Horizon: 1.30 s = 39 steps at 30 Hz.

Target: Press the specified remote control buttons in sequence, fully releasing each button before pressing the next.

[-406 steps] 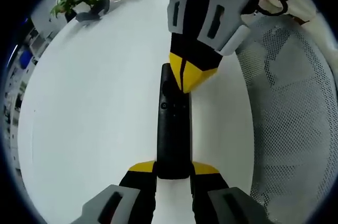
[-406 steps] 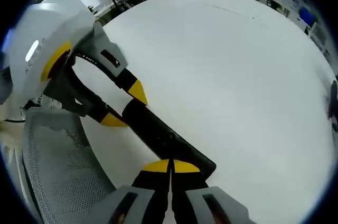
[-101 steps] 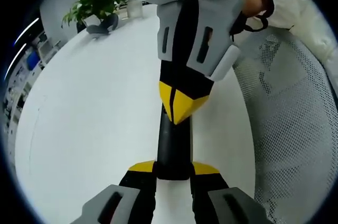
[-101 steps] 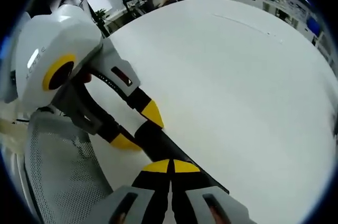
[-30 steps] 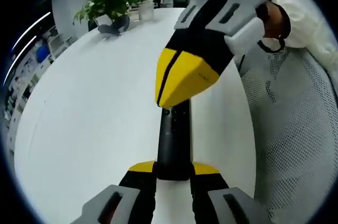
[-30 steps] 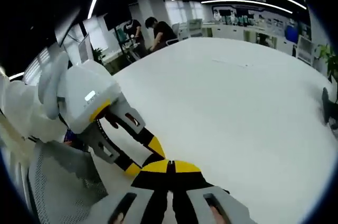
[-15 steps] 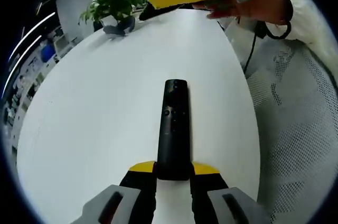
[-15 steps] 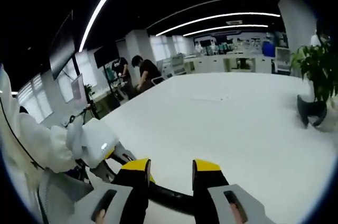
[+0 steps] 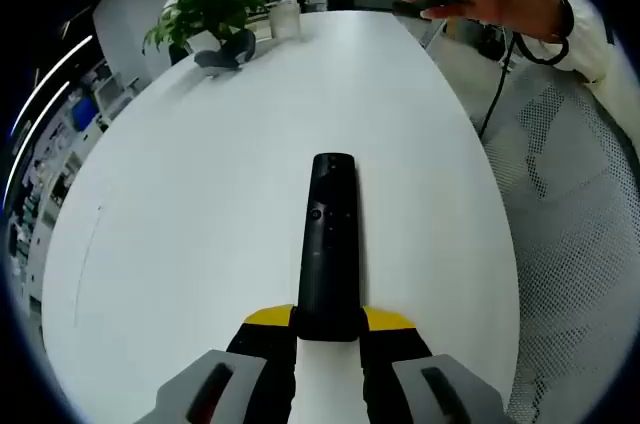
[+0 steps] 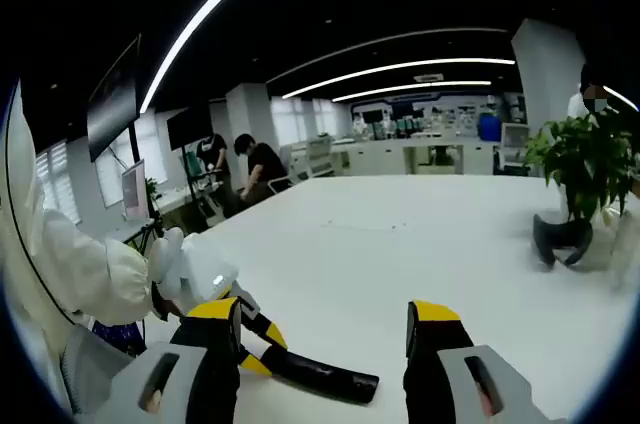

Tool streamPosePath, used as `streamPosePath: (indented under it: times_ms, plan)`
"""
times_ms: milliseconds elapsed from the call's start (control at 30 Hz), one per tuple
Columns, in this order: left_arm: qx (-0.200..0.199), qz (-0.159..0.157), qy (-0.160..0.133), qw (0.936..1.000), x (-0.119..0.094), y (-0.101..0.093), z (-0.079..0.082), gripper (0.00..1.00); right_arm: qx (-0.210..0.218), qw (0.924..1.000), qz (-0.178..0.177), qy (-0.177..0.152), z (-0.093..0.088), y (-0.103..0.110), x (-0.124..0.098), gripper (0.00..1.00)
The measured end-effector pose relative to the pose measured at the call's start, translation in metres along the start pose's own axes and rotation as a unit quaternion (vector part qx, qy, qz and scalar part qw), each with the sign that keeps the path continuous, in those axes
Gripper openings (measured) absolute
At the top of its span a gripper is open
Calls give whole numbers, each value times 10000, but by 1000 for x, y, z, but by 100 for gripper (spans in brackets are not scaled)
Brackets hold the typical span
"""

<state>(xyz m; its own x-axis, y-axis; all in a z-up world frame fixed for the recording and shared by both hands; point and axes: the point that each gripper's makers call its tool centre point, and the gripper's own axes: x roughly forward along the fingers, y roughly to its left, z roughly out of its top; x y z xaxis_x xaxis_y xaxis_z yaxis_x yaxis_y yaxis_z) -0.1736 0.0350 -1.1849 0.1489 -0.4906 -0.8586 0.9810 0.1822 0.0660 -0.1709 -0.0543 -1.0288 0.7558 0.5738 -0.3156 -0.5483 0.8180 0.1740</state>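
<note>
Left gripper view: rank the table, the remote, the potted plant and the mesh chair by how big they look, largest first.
1. white table
2. mesh chair
3. remote
4. potted plant

The plant stands far down the table and the remote sits right at the camera, so those two are apparent sizes only.

**No readable text**

Remote control (image 9: 326, 239): buttons visible in the left gripper view, their markings too small to read. Nothing legible on the white table (image 9: 200, 194) around it, nor on the distant office fittings.
</note>
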Motion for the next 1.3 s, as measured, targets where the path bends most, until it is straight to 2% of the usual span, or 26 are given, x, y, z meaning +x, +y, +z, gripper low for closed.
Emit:
streamPosePath:
  times_ms: [100, 167, 333, 500, 667, 933, 1033, 1300]
  plan:
    - [-11, -3, -7, 10000, 1, 10, 0, 21, 2, 9999, -154, -62, 1, -4, -2, 76]
    - [-2, -1, 7, 10000, 3, 17, 0, 21, -231, 9985, -491, -111, 2, -14, -5, 83]
    - [45, 7, 30, 10000, 4, 36, 1, 21, -223, 9972, -675, -210, 5, -22, -9, 91]
    - [117, 79, 85, 9999, 4, 60, 2, 21, 47, 9972, -711, -232, 3, -27, -12, 92]
    - [154, 181, 102, 9997, 6, 87, 5, 21, -90, 9969, -776, -9, -10, -30, -10, 90]
    - [337, 347, 206, 9986, 11, 129, 8, 21, 54, 9971, -760, -19, -13, -34, -9, 90]
    - [284, 363, 186, 9988, 13, 144, 10, 21, 78, 9969, -777, 35, -17, -36, -7, 89]
    - [325, 444, 290, 9981, 18, 174, 12, 22, 155, 9966, -796, 109, -22, -38, -4, 89]
